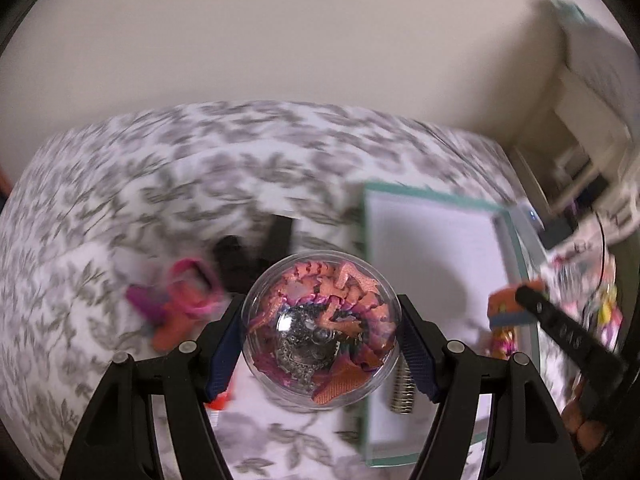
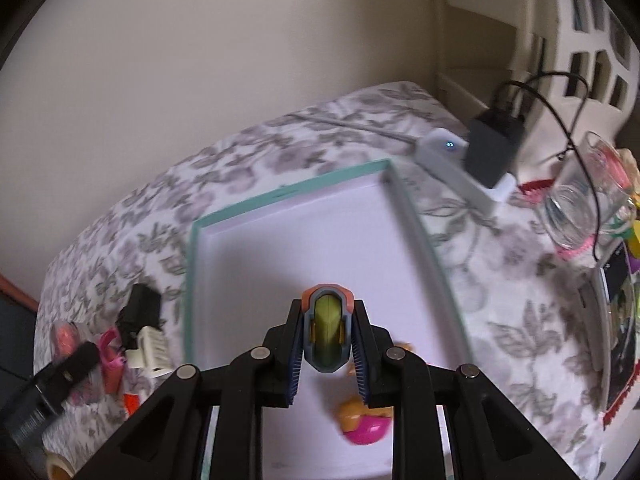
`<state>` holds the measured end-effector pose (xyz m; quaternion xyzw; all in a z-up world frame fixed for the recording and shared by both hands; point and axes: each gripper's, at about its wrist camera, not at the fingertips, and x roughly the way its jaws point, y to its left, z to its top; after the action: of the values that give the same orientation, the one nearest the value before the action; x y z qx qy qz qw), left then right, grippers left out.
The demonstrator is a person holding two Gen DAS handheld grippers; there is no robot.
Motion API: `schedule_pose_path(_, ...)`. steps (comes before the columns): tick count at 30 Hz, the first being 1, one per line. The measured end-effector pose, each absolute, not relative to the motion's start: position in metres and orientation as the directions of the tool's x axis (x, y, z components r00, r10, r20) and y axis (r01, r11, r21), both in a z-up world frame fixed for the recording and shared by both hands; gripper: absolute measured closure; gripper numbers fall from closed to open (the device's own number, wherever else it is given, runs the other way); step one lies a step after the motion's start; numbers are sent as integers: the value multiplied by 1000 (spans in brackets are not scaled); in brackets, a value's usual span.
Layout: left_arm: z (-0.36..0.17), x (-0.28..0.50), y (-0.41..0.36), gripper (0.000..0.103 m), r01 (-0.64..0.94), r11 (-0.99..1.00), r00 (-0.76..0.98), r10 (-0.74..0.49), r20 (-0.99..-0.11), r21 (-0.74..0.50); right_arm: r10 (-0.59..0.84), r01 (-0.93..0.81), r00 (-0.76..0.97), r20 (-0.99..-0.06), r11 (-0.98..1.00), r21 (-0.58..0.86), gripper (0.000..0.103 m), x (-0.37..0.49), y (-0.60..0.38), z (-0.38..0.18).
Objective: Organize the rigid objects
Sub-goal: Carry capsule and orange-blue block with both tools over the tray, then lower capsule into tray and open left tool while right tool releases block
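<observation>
My left gripper (image 1: 320, 336) is shut on a clear plastic ball (image 1: 320, 330) filled with an orange-pink toy and silver bits, held above the left edge of the teal-rimmed white tray (image 1: 436, 240). My right gripper (image 2: 326, 344) is shut on a small toy with a grey-orange frame and a yellow-green wheel (image 2: 327, 334), held over the same tray (image 2: 288, 232). A pink and orange toy (image 2: 366, 420) lies in the tray under the right gripper. The right gripper and its toy (image 1: 510, 306) show at the right of the left wrist view.
Pink and orange toys (image 1: 180, 300) and a black item (image 1: 240, 256) lie on the leaf-patterned cloth left of the tray. A cream clip (image 2: 150, 346), black adapter (image 2: 140, 308), power strip with plug (image 2: 476, 160), a glass (image 2: 584, 196) and a coil (image 1: 402, 390) are around.
</observation>
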<state>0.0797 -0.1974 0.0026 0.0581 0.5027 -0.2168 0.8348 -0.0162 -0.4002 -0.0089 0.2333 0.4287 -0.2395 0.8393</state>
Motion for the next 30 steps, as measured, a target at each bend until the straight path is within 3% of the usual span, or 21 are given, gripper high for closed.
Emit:
schedule_pose_path(10, -23, 53, -268, 30, 543, 837, 371, -305, -877, -61, -221, 647, 502, -837, 738, 193, 80, -30, -428, -14)
schedule_pose_path(30, -64, 45, -283, 30, 576, 817, 337, -251, -908, -12, -276, 558, 434, -858, 830, 15, 79, -9, -396, -31)
